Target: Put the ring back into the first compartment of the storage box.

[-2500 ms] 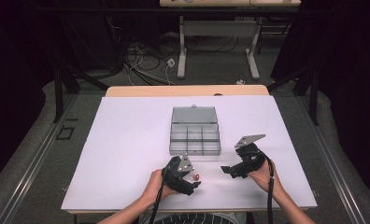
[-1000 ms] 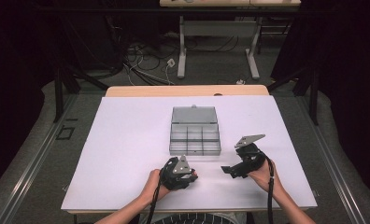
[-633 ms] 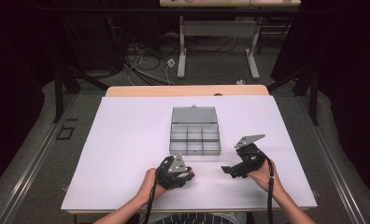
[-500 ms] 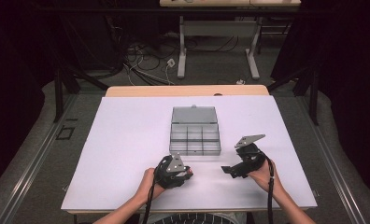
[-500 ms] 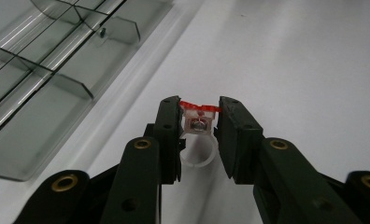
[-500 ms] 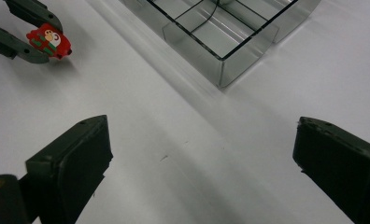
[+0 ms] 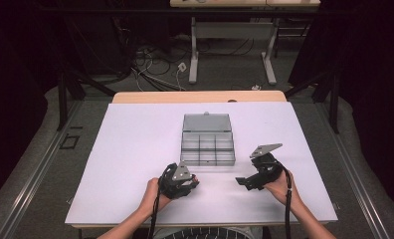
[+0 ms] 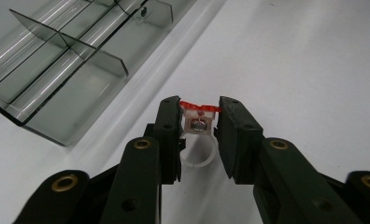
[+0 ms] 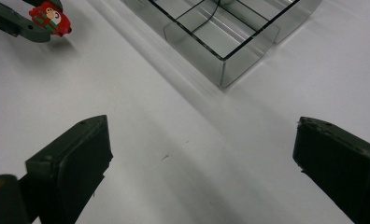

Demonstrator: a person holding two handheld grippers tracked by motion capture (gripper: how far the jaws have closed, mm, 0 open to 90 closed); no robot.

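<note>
Left gripper [image 8: 199, 119] has its jaws pinched on a little ring [image 8: 199, 140], pads against the two sides of its red-topped head, clear band hanging below between them, all just above the white table [image 8: 314, 56]. In the right gripper view that same head turns out to be a tiny red figure [image 9: 51, 17], gripped well apart from the box's near corner. The box [image 7: 208, 142], a smoky clear case with dividers and its lid laid back, sits just beyond the left gripper in the high view, with its nearest cell looking bare. Right gripper [image 9: 202, 154] waits with jaws spread wide over bare table, nothing between them, off to the box's right. This looks like the carry step: ring lifted, not yet over a cell. Next move calls for a short reach forward over the near wall, lowering into a cell, then easing the pinch so the ring drops without catching a divider
</note>
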